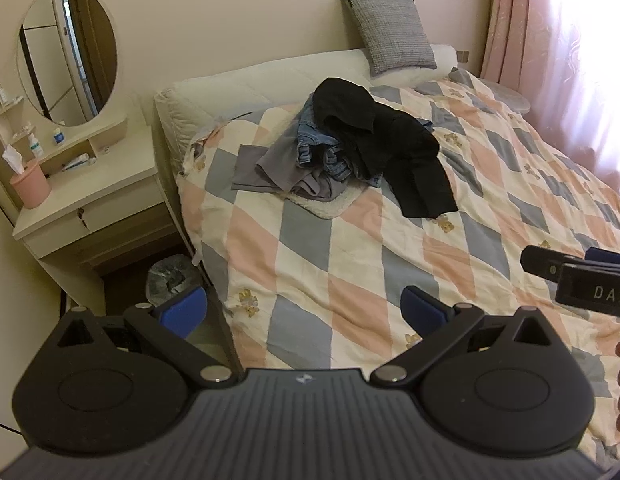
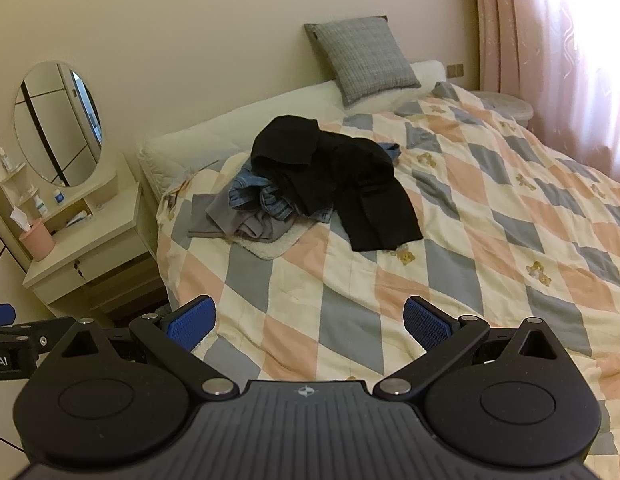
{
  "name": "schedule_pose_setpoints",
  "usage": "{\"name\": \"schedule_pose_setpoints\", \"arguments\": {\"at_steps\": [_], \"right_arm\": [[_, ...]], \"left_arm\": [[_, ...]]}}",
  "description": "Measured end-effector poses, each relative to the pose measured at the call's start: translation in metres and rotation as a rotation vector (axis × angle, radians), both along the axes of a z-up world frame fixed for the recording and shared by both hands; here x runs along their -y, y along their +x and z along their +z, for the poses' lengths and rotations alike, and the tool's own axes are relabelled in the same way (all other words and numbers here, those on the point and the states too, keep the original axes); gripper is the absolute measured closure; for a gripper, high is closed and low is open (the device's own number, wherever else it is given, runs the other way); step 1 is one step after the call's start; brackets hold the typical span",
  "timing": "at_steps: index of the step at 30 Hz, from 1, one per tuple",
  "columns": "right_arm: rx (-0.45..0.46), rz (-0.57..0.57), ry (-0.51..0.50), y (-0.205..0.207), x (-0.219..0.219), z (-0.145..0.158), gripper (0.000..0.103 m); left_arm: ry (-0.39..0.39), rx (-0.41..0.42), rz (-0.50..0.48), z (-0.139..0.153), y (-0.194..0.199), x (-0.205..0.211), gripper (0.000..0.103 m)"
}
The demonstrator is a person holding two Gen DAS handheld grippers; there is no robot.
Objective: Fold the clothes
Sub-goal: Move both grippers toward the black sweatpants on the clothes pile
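Our left tongs (image 1: pixel 304 312) and right tongs (image 2: pixel 310 322) are wide open, holding nothing. The black top (image 1: pixel 386 144) hides most of the clothes pile (image 1: pixel 310 160); its sleeve points toward us.

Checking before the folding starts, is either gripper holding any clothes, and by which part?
Nothing is held: left gripper and right gripper are open, short of the clothes pile.

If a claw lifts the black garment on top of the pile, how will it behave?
The black garment will probably go limp: it already drapes in soft folds over the denim piece. It likely hangs long, since one part lies spread on the quilt. It may drag the denim along.
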State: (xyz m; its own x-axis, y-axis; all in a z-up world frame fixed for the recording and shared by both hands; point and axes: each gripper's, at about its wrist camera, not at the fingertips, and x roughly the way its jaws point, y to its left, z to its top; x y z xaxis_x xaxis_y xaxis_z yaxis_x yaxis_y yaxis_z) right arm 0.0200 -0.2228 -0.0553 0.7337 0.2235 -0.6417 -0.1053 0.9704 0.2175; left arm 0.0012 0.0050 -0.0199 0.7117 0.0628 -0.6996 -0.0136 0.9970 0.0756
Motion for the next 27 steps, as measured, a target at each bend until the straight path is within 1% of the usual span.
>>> {"name": "schedule_pose_setpoints", "arguments": {"at_steps": [6,12,15,19,21,24,27], "right_arm": [[0.002,-0.011,0.000,0.004,0.000,0.002,0.000],[-0.003,-0.018,-0.006,0.010,-0.004,0.001,0.000],[-0.005,-0.020,-0.014,0.016,-0.008,0.000,0.000],[-0.016,-0.041,-0.017,0.029,-0.007,-0.006,0.000],[-0.031,-0.061,-0.013,0.038,-0.005,-0.013,0.000],[-0.070,-0.099,-0.003,0.055,-0.001,-0.028,0.000],[-0.123,-0.128,0.011,0.079,0.001,-0.048,0.000]], "left_arm": [[-0.024,-0.003,-0.020,-0.006,-0.001,0.000,0.001],[-0.048,-0.004,-0.037,-0.010,0.009,-0.008,0.001],[-0.065,-0.008,-0.052,-0.015,0.016,-0.011,0.001],[-0.091,-0.015,-0.071,-0.025,0.037,-0.017,0.001],[-0.090,-0.044,-0.074,-0.035,0.051,-0.019,0.001],[-0.071,-0.112,-0.083,-0.052,0.081,-0.023,0.001],[-0.078,-0.180,-0.127,-0.068,0.111,-0.025,0.001]]}}
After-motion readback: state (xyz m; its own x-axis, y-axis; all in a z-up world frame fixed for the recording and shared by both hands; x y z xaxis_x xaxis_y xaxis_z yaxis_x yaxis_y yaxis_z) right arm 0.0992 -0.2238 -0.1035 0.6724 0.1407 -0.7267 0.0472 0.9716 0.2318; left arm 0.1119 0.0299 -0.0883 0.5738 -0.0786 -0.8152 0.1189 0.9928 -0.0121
